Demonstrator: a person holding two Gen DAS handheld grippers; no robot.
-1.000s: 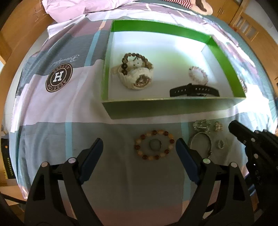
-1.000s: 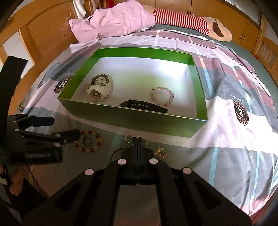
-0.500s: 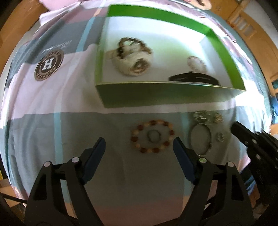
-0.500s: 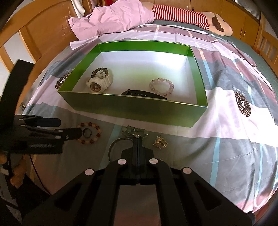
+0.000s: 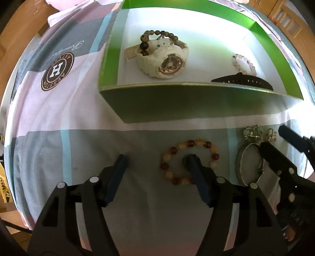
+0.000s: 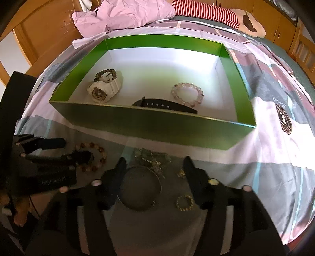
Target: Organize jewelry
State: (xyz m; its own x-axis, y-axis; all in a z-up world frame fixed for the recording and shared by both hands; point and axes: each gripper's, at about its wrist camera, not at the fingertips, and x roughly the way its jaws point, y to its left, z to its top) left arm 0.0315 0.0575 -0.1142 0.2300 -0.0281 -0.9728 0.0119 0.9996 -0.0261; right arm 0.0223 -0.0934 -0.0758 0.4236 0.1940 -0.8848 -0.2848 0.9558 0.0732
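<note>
The bead bracelet (image 5: 189, 161) with brown and cream beads lies flat on the bed sheet (image 5: 59, 122), just in front of the green box (image 5: 196, 104). The left gripper (image 5: 157, 163) hangs over it with its jaws apart and closing. One finger tip sits inside the ring of beads and the other is outside on bare sheet, so the near side of the ring lies between them, but the pads are not pressing on it yet. That looks like a good way to pinch one side of the ring and lift it.

Just beside it lies a silver bangle (image 6: 140, 189) with a bunch of green stones (image 6: 151, 156), and two small gold pieces (image 6: 184, 202) near that. The right gripper (image 6: 154, 167) is over the bangle with its jaws opening, and the bangle lies between them, untouched.

Inside the box are a white watch (image 5: 163, 57) with a dark bead bracelet (image 5: 155, 37) resting on it, a pink bead bracelet (image 6: 187, 93) and a black strap (image 6: 165, 105). So the box seems to be where the jewelry goes.

The sheet has pink, grey and blue patches and round badges (image 5: 57, 71). A pink pillow (image 6: 122, 13) and a striped soft toy (image 6: 216, 11) sit at the far end, with wooden cupboards (image 6: 45, 29) around.
</note>
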